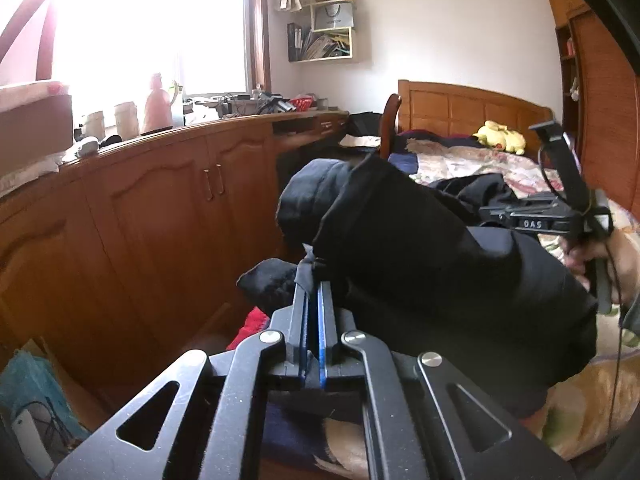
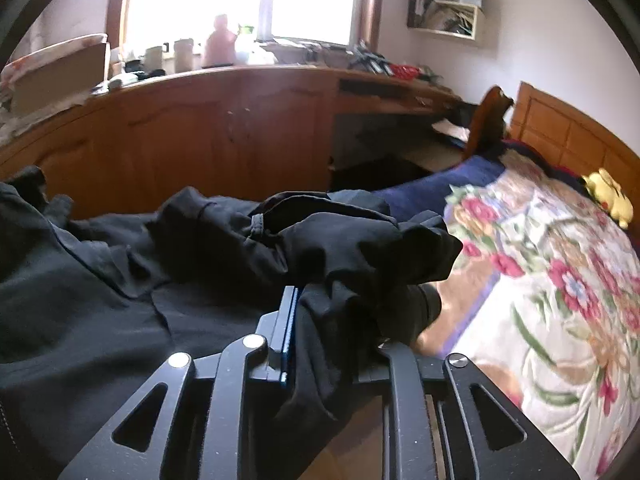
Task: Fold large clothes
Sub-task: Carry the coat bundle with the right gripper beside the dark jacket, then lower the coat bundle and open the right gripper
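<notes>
Both tongs, left (image 1: pixel 314 280) and right (image 2: pixel 344 304), pinch the black garment (image 1: pixel 420 248) bunched over their tips.

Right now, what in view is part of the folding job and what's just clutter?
Job:
- black garment
- left gripper, shut on a bit of it
- right gripper, cloth bunched between its fingers
- bed, the work surface

Lying about:
- yellow plush
- cabinet with countertop clutter
- wall shelf
- red cloth

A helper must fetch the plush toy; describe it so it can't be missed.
Find the bed with the floral cover. Against its wooden headboard lies the plush toy. It is the only bright yellow thing there; the clothes nearby are black.
</notes>
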### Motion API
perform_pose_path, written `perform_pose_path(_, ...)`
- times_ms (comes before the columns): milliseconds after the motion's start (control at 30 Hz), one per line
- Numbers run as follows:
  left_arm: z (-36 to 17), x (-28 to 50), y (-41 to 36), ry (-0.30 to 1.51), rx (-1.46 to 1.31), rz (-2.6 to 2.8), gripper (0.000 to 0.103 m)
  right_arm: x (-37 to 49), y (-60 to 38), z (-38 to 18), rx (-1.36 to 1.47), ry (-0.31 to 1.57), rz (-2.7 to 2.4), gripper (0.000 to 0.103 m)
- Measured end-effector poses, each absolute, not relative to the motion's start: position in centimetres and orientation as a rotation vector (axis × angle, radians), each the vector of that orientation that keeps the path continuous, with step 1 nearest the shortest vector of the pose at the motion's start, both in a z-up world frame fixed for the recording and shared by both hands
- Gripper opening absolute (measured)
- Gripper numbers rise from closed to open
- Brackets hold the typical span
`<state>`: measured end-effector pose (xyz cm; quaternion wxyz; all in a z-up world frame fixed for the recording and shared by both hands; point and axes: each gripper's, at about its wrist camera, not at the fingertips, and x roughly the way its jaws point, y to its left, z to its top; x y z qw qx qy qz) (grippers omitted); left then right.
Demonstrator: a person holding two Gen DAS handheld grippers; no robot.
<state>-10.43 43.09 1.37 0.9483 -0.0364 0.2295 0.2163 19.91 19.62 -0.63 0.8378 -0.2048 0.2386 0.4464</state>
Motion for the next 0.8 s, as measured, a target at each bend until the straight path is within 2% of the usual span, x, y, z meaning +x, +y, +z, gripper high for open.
perform_pose_path(67,1.6,-10.7,43.1,0.479,-0.077,0.448,0.006,20.7,19.4,-0.5,-0.416,0.53,0.944,0.03)
perform_pose_path(200,2.4,-11.2,42.5,0.484,-0.043,0.485,0.011,19.7,18.4,0.5,-0.41,0.54,0.941,0.058)
perform_pose_path(233,2.7,-11.5,42.2,0.472,-0.04,0.492,0.015,19.6,18.1,0.6,-0.413,0.533,0.941,0.066)
perform_pose_path(267,3.1,-11.9,41.8,0.46,-0.035,0.495,0.022,18.6,17.5,0.7,-0.416,0.522,0.939,0.069)
perform_pose_path(300,3.6,-12.1,41.5,0.448,-0.031,0.492,0.026,18.0,16.6,1.0,-0.413,0.511,0.941,0.071)
perform_pose_path(367,4.5,-12.6,40.8,0.418,-0.032,0.48,0.042,17.2,15.3,1.3,-0.402,0.502,0.949,0.073)
perform_pose_path(400,5.0,-12.8,40.4,0.406,-0.033,0.471,0.043,17.0,14.7,1.2,-0.397,0.5,0.945,0.074)
perform_pose_path(433,5.4,-12.7,40.1,0.404,-0.033,0.463,0.051,16.8,14.1,1.1,-0.393,0.499,0.944,0.074)
perform_pose_path(467,5.9,-12.6,39.3,0.401,-0.026,0.45,0.065,16.5,13.4,1.0,-0.39,0.496,0.949,0.075)
perform_pose_path(533,6.6,-12.2,38.2,0.386,-0.012,0.432,0.082,16.0,12.0,0.9,-0.392,0.482,0.944,0.077)
perform_pose_path(633,7.3,-11.5,36.9,0.378,-0.006,0.398,0.086,14.8,9.8,1.1,-0.382,0.478,0.94,0.08)
perform_pose_path(800,7.8,-10.2,34.4,0.386,-0.001,0.354,0.087,13.8,5.9,1.3,-0.339,0.459,0.901,0.081)
